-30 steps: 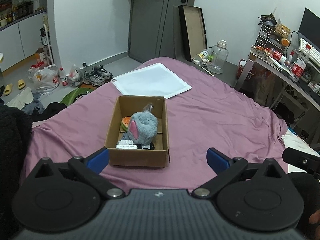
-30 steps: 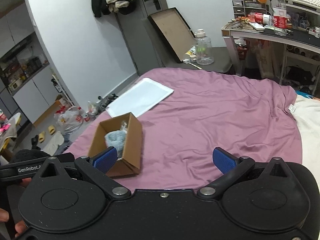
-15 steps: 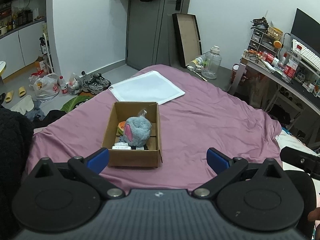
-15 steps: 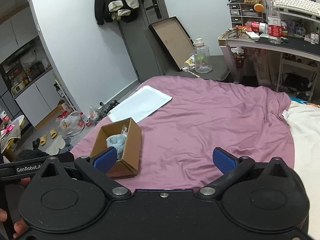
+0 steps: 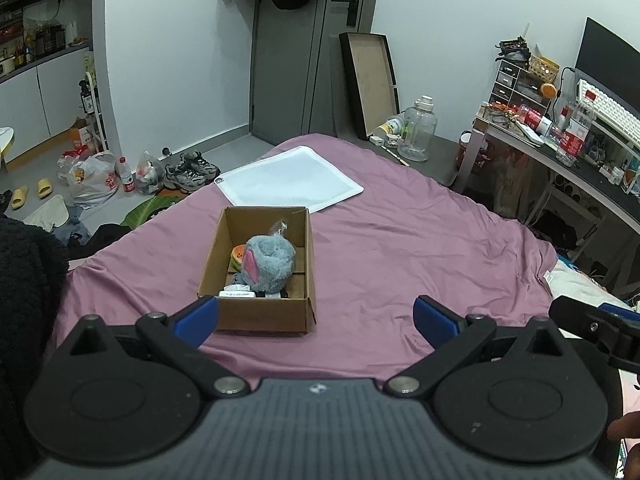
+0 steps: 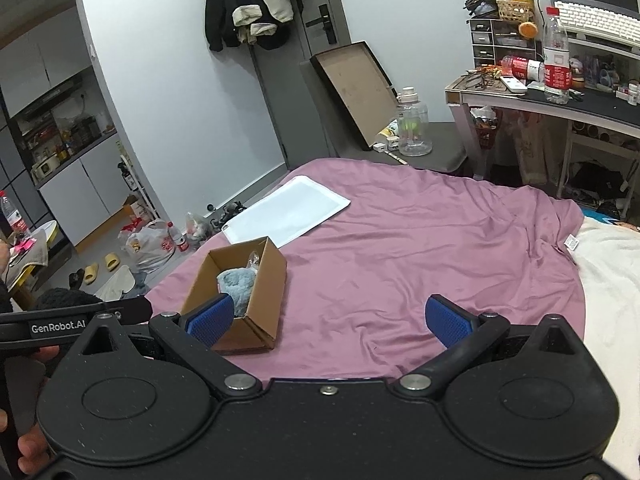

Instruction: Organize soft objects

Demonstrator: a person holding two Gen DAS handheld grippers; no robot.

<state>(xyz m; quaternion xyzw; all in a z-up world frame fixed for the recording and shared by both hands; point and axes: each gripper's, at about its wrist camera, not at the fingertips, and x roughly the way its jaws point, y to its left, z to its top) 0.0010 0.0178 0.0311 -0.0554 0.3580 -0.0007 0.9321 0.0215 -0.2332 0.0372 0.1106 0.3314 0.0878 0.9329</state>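
A cardboard box (image 5: 256, 312) (image 6: 266, 280) stands on the purple bed sheet (image 5: 420, 248). Inside it lie a grey plush toy (image 5: 268, 262) (image 6: 236, 282) with a pink ear, a small orange soft toy (image 5: 238, 255), a crinkled clear bag (image 5: 279, 229) and a white packet (image 5: 238, 293). My left gripper (image 5: 316, 318) is open and empty, held back from the box's near side. Further right, my right gripper (image 6: 328, 318) is open and empty too, with the box to its front left.
A flat white bag (image 5: 290, 180) (image 6: 286, 210) lies on the sheet beyond the box. A cluttered desk (image 5: 560, 148) stands at the right, with a large clear jug (image 5: 418, 134) on a grey stool. Shoes and plastic bags (image 5: 92, 180) litter the floor at left. A white blanket (image 6: 612, 280) lies at the right.
Both grippers have drawn back and risen from the box, which now looks smaller and further off. Both stay open and empty.
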